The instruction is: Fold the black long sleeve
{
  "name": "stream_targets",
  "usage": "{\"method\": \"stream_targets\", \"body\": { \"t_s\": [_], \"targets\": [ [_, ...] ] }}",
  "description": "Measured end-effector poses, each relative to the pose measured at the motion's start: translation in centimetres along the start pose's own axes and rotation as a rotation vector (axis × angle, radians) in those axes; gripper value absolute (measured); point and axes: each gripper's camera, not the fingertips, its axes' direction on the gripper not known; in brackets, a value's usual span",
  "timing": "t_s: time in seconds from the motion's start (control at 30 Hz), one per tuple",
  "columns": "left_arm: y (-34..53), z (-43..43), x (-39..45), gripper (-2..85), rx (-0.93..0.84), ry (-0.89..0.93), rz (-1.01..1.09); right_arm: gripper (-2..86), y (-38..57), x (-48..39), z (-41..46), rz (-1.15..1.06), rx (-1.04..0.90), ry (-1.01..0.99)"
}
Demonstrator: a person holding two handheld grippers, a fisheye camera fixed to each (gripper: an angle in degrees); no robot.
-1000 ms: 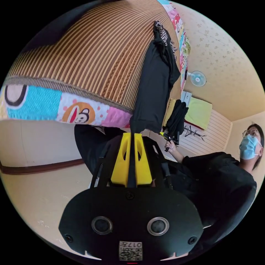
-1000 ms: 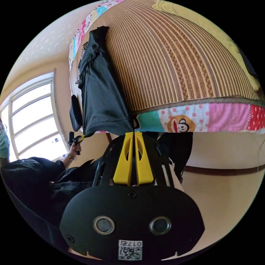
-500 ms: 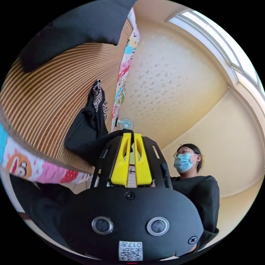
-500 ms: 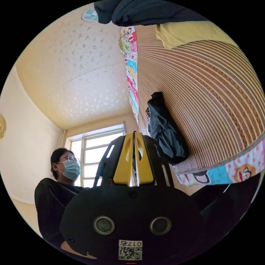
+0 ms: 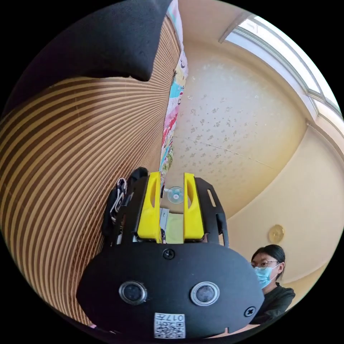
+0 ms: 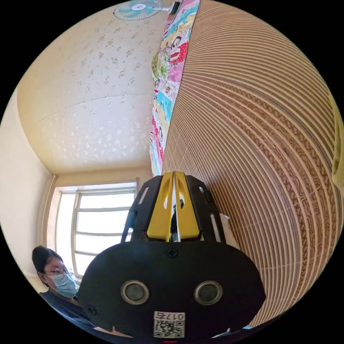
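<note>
In the left gripper view, the left gripper (image 5: 171, 177) has its 2 yellow jaws spread, with nothing between them; a fan (image 5: 175, 194) and a green panel show through the gap. The black sleeve (image 5: 115, 206) lies bunched on the striped mat (image 5: 71, 150), just beside the left jaw's outer side and partly hidden by the gripper's black frame; whether it touches the jaw cannot be told. Farther along the mat, a second dark cloth (image 5: 107, 46) covers the corner at the view's top. Past the mat's far edge runs a patchwork quilt border (image 5: 173, 107), then the speckled ceiling (image 5: 229, 136). A person (image 5: 268, 279) sits low at the view's right, and a window (image 5: 286, 61) runs along its upper right.

In the right gripper view, the right gripper (image 6: 174, 175) has its jaws pressed together, a thin dark strip showing low in the slit between them; what that strip is cannot be told. Bare mat (image 6: 258, 125) spreads wide along the jaws' right side, open up to the quilt border (image 6: 168, 82). A yellow cloth (image 6: 338, 150) edges the mat at the view's far right. The person (image 6: 53, 279) sits at lower left before a window (image 6: 96, 222), and a fan (image 6: 138, 7) sits at the top.
</note>
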Motion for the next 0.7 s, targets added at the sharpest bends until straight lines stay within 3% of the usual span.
{"method": "stream_targets", "body": {
  "t_s": [0.13, 0.2, 0.4, 0.5, 0.6, 0.7],
  "targets": [
    [6.0, -0.9, 1.8, 12.7, -0.127, -0.409, 0.148, 2.9, 6.0, -6.5, 4.1, -0.325, -0.207, 0.296],
    [9.1, -0.6, 1.8, 15.3, -0.194, -0.591, 0.213, 3.8, 9.3, -8.3, 6.2, -0.42, -0.283, 0.332],
    [15.7, 2.2, -1.9, 15.8, -0.408, -0.615, 0.226, 8.8, 18.9, -12.9, 18.1, -0.573, -0.615, 0.289],
    [17.8, 4.1, -2.5, 8.2, -0.416, -0.743, 0.212, 11.5, 22.6, -16.3, 25.5, -0.666, -0.737, 0.327],
    [20.5, 5.8, -0.4, 4.4, -0.378, -0.766, 0.348, 14.8, 25.8, -19.3, 32.6, -0.749, -0.903, 0.375],
    [23.6, 7.7, 2.5, 3.9, -0.367, -0.818, 0.503, 18.2, 28.7, -20.9, 38.0, -0.821, -1.057, 0.546]
  ]
}}
